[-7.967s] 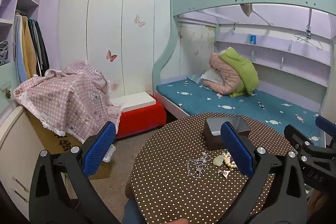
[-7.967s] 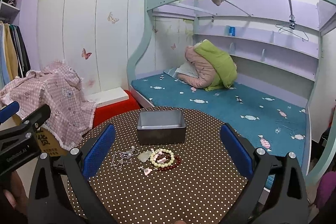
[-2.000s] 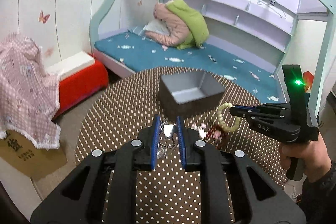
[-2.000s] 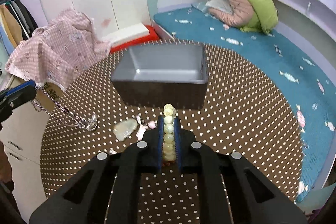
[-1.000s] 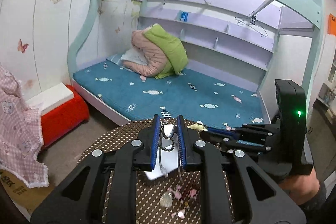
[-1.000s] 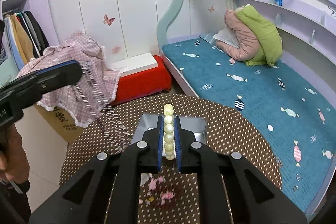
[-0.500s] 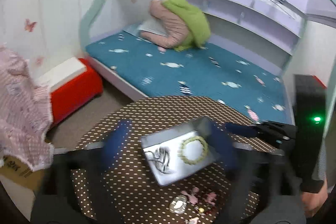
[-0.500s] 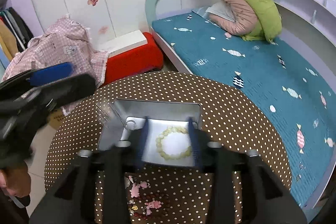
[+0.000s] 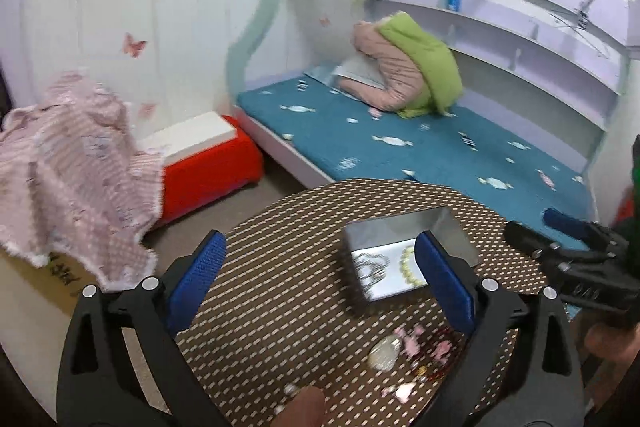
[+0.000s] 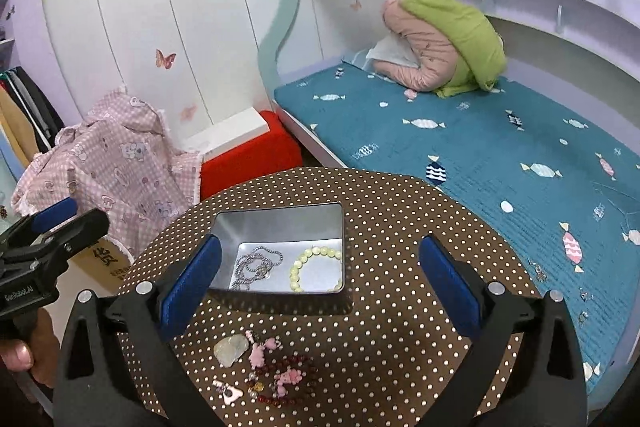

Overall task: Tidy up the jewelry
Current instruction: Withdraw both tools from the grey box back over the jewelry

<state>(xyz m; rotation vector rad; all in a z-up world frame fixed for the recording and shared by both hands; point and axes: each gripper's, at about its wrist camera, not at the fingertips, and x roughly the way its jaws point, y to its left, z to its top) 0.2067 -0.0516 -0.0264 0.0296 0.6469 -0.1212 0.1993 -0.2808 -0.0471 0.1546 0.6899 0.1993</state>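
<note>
left tongs [image 9: 320,275] opening, empty | right tongs [image 10: 320,275] opening, empty | chain [image 10: 254,267], bracelet [image 10: 316,269] in tin [image 10: 280,223]

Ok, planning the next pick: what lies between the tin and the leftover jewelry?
Only bare dotted tablecloth separates the tin from the loose jewelry, clearest in the right wrist view.

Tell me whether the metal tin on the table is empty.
Not empty. The tin holds a silver chain and a pale bead bracelet side by side on its floor.
</note>
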